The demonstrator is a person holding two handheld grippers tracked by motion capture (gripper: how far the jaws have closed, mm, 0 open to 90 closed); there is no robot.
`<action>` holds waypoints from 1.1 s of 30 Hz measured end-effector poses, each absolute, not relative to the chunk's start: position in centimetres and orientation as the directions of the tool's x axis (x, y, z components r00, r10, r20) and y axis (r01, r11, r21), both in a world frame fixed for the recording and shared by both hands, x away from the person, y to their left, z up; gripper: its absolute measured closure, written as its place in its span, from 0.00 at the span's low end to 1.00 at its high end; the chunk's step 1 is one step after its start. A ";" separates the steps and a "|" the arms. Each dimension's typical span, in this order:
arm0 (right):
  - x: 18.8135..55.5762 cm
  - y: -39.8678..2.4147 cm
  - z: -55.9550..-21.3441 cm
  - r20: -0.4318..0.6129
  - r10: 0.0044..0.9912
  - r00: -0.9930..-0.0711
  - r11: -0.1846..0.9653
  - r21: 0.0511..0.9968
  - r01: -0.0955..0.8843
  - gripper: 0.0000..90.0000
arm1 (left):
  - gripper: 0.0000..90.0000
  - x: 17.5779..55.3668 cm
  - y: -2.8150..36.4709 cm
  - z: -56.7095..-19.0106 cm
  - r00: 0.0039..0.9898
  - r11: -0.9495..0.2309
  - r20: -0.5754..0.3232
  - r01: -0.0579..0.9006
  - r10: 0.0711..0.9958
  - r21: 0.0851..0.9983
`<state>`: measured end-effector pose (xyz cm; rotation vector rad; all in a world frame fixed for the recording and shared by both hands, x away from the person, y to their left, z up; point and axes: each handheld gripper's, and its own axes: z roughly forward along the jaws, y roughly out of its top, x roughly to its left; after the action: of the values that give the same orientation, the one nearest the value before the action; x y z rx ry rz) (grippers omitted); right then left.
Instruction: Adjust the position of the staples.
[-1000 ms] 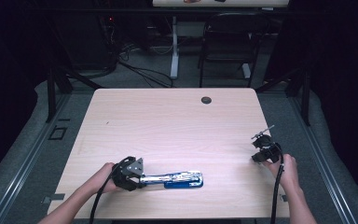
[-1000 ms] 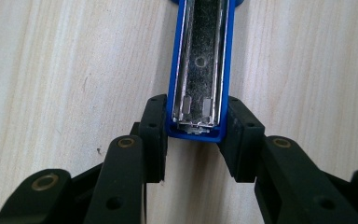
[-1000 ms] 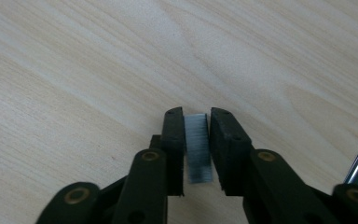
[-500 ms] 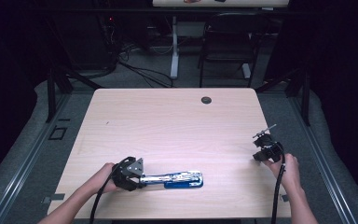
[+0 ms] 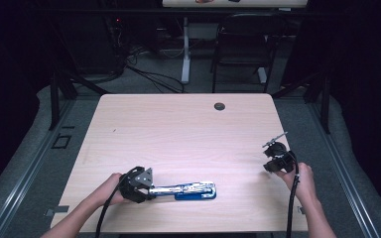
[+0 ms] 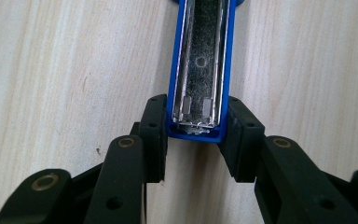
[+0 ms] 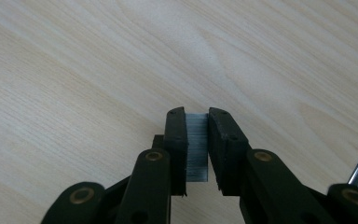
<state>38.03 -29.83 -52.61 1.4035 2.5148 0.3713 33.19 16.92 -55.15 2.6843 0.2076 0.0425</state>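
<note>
Wooden table (image 5: 178,129) spans frame centre; small dark grommet (image 5: 220,106) near its far edge.

Blue stapler (image 5: 194,190) lies opened flat at lower centre, metal magazine channel (image 6: 200,60) facing up, no staples visible inside.

Left gripper (image 5: 138,185) at lower left, jaws clamped on stapler's near end, one either side of blue body. Left hand (image 5: 110,191) low, forearm entering from bottom.

Right gripper (image 5: 277,159) at lower right, lifted slightly versus earlier, jaws pinching strip of staples (image 7: 196,144). Right hand (image 5: 301,179) behind it.
</note>
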 end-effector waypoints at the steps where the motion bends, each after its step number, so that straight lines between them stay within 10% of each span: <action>1: 38.0 -29.7 -52.6 -0.083 0.857 -0.508 0.504 0.338 0.795 0.87 | 0.72 33.2 16.9 -55.1 0.988 -0.890 -0.004 0.139 0.153 0.435; 33: 36.2 -22.6 -51.4 -0.003 0.751 -0.660 0.617 0.359 0.700 0.87 | 0.72 33.2 16.9 -55.2 0.988 -0.891 -0.004 0.140 0.153 0.432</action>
<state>36.21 -22.63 -51.44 1.2141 2.6850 0.4976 33.22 16.89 -55.19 2.6876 0.2081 0.0409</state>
